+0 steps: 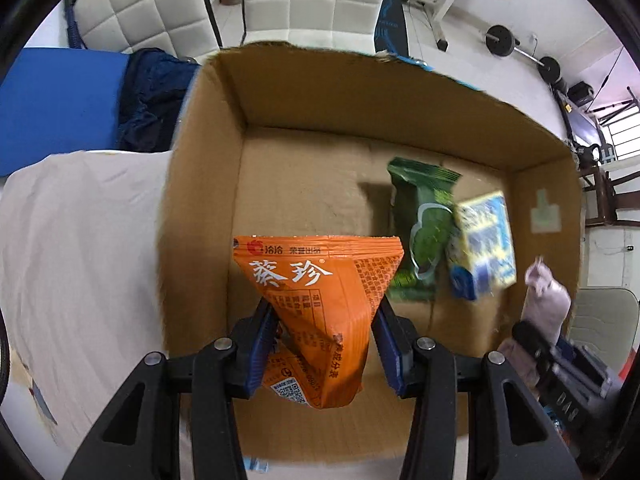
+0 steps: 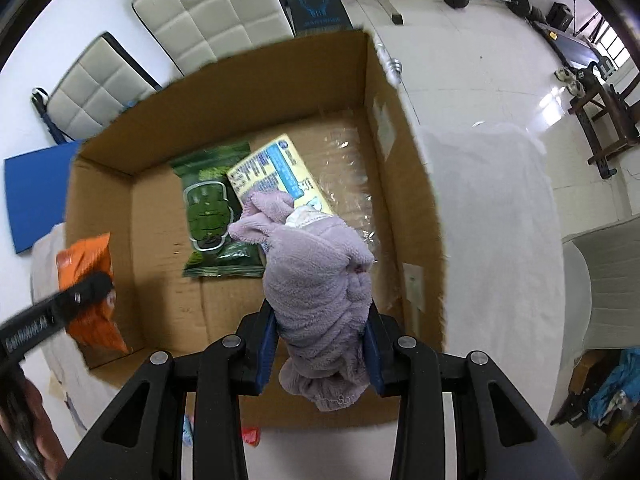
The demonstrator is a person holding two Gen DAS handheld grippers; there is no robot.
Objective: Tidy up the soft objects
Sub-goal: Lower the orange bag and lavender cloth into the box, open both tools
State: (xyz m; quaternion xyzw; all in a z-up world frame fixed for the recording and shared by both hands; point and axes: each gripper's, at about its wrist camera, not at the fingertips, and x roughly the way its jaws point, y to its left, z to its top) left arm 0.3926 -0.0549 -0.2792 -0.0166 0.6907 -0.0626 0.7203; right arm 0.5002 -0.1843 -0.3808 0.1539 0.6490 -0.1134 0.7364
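Left gripper (image 1: 326,320) clamps the crinkled orange foil snack packet (image 1: 320,304), right gripper (image 2: 322,336) the bunched lilac fleece cloth (image 2: 320,280); lower both inside the brown cardboard box (image 2: 416,200) before releasing.

2 packets (image 1: 420,232) lie side by side inside the box (image 1: 360,92).

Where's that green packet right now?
The green packet lies flat on the cardboard box floor, touching the yellow-blue packet, left of it in the right wrist view.
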